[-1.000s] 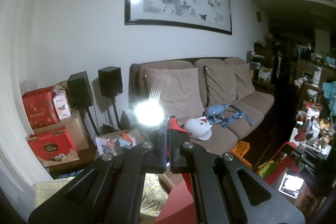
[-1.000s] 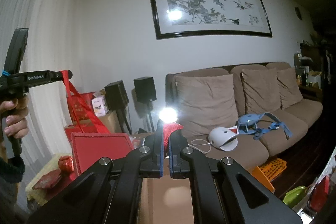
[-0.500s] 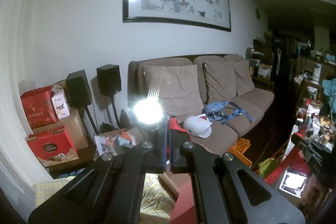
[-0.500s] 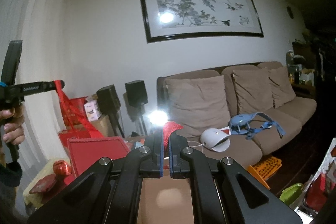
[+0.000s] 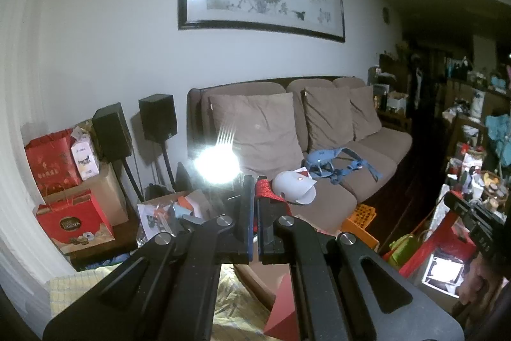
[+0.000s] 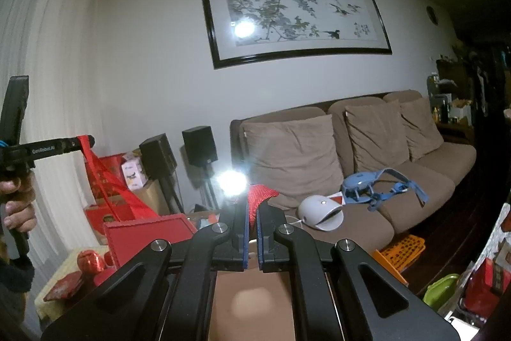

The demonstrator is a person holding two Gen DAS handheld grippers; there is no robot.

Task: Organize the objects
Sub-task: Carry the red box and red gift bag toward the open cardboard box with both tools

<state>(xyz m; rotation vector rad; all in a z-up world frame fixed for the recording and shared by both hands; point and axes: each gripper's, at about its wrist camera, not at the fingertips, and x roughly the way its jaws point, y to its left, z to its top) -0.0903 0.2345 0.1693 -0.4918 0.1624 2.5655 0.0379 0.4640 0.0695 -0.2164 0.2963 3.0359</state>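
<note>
A red gift bag [image 6: 147,232] hangs between my two grippers, its brown inside [image 6: 252,302] showing below the right one. My right gripper [image 6: 252,203] is shut on a red woven handle [image 6: 260,194]. At the far left of the right wrist view, my left gripper [image 6: 91,139], held by a hand [image 6: 17,200], is shut on the other red ribbon handle [image 6: 105,181]. In the left wrist view my left gripper [image 5: 255,181] pinches that red handle [image 5: 268,190], and the right gripper [image 5: 450,200] shows at the right edge.
A brown sofa [image 6: 367,213] ahead carries a white device [image 6: 319,211] and a blue harness [image 6: 377,184]. Two black speakers [image 6: 199,146] and red gift boxes [image 5: 73,222] stand at the left. An orange crate [image 6: 402,248] lies on the floor, and a cluttered table [image 5: 472,181] stands at the right.
The right wrist view has slid a little sideways, so the room and the left gripper sit further left in it. Both grippers stay shut on the handles.
</note>
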